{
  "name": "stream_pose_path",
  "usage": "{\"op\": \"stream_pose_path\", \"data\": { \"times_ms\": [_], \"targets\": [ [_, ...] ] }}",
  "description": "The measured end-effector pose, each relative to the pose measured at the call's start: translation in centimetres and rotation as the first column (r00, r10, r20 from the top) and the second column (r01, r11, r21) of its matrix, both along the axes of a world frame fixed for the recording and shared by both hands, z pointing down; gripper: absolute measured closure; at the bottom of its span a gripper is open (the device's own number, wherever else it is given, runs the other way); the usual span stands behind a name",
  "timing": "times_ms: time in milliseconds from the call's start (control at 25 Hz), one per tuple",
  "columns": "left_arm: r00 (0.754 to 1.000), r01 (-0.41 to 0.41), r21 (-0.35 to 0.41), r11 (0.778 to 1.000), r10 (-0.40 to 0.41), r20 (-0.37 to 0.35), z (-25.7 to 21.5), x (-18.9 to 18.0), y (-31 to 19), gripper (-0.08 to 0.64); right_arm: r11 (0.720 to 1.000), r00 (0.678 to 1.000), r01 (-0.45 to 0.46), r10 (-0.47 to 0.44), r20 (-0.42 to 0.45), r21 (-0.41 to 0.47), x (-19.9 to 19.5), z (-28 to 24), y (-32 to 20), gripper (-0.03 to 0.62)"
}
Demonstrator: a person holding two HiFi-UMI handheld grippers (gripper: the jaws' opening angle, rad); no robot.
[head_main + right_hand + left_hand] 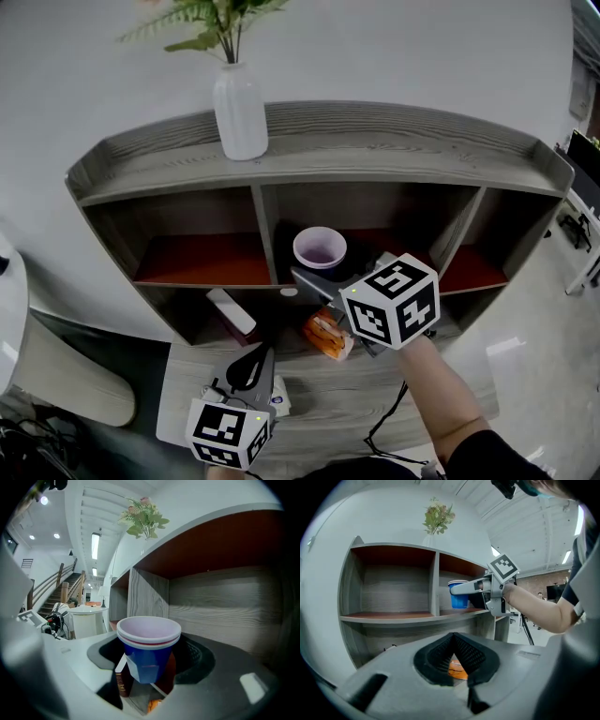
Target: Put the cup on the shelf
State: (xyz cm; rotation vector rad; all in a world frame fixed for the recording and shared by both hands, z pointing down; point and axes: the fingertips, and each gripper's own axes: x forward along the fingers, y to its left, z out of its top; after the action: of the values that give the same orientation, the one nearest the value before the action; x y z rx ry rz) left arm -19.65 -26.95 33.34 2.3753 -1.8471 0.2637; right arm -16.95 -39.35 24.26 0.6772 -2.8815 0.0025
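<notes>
Cup (320,249) sat clamped in my right gripper (323,272), jaws spread wide round its blue wall. I held it upright at the front edge of the middle compartment of the shelf (375,155), so it would land level. Base touching the board? I couldn't tell. Left gripper (452,653) hung low, jaws together, empty, clear of the path.

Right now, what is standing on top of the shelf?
One white vase with green sprigs stands on the top board of the shelf, left of its middle. I see nothing else there. The board under the vase's base is covered.
</notes>
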Motion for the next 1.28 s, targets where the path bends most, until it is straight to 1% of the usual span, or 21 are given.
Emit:
{"op": "stream_pose_path", "data": {
  "times_ms": [160, 440, 560, 760, 960, 1280],
  "targets": [
    [1.000, 0.016, 0.006, 1.000, -0.016, -0.001, 0.0, -0.4, 0.4, 0.571, 1.000, 1.000, -0.003, 0.003, -0.011, -0.004, -0.9, 0.3, -0.9, 0.279],
    [0.999, 0.051, 0.011, 0.999, -0.051, -0.015, 0.0, -1.5, 0.8, 0.571, 1.000, 0.998, -0.015, 0.016, -0.057, 0.014, -2.1, 1.2, -1.9, 0.278],
    [0.998, 0.058, 0.013, 0.998, -0.058, -0.016, 0.0, -1.8, 0.9, 0.571, 1.000, 0.998, -0.013, 0.013, -0.058, -0.002, -2.3, 1.5, -2.1, 0.278],
    [0.997, 0.063, 0.028, 0.998, -0.062, -0.047, -0.3, -2.0, 0.9, 0.571, 1.000, 0.998, -0.017, 0.016, -0.065, -0.009, -2.5, 1.9, -2.3, 0.276],
    [0.997, 0.060, 0.035, 0.998, -0.059, -0.040, -0.4, -2.0, 0.7, 0.571, 1.000, 0.998, -0.011, 0.010, -0.068, -0.016, -2.7, 2.0, -2.4, 0.273],
    [0.998, 0.061, 0.043, 0.997, -0.059, -0.036, -0.7, -1.9, 0.4, 0.571, 1.000, 0.998, -0.012, 0.012, -0.059, -0.001, -2.6, 1.9, -2.6, 0.270]
  ]
}}
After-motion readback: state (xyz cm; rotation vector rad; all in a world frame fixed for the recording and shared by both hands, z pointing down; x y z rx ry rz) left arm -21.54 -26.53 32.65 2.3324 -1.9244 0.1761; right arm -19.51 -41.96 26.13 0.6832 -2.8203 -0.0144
